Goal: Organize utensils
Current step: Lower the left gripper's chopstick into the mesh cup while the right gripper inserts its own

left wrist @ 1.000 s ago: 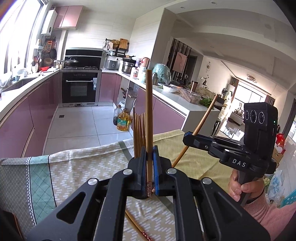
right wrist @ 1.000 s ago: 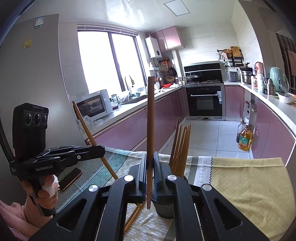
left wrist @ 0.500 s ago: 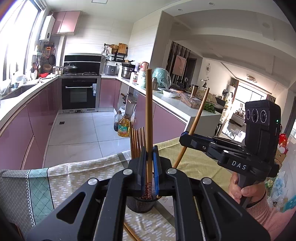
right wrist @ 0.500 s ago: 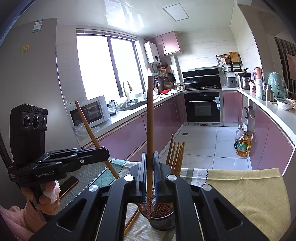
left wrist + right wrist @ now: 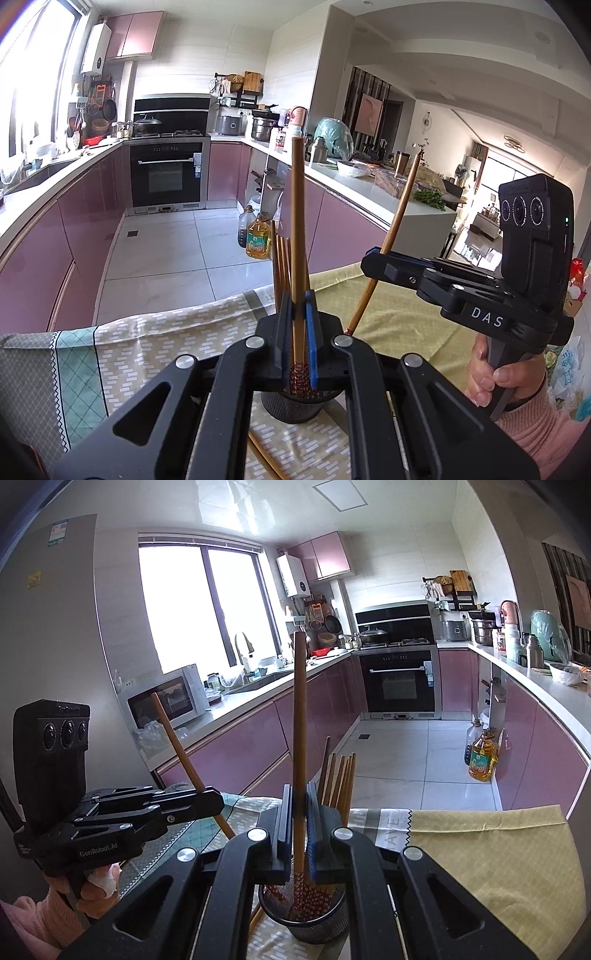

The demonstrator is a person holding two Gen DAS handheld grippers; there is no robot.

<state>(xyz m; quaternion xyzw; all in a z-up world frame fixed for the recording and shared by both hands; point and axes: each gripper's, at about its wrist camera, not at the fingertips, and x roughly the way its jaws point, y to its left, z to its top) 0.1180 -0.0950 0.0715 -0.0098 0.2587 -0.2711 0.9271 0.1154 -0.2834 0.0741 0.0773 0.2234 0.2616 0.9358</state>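
My left gripper [image 5: 297,332] is shut on a wooden chopstick [image 5: 297,229], held upright with its patterned end over a black mesh holder [image 5: 295,406]. My right gripper [image 5: 297,823] is shut on another upright chopstick [image 5: 299,720] above the same holder [image 5: 306,923]. Several chopsticks [image 5: 340,779] stand in the holder. In the left wrist view the right gripper [image 5: 373,258] shows at the right with its chopstick [image 5: 400,206] tilted. In the right wrist view the left gripper [image 5: 210,801] shows at the left with its chopstick [image 5: 177,746] tilted.
The holder stands on a table with a patterned cloth [image 5: 147,343] and a yellow cloth [image 5: 480,849]. More chopsticks [image 5: 266,458] lie on the cloth beside the holder. Pink kitchen cabinets, an oven [image 5: 399,679] and oil bottles [image 5: 480,757] stand beyond the table.
Both grippers have lowered their chopsticks toward the mesh holder, which has come into fuller view under the jaws. Both stay shut on their chopsticks.
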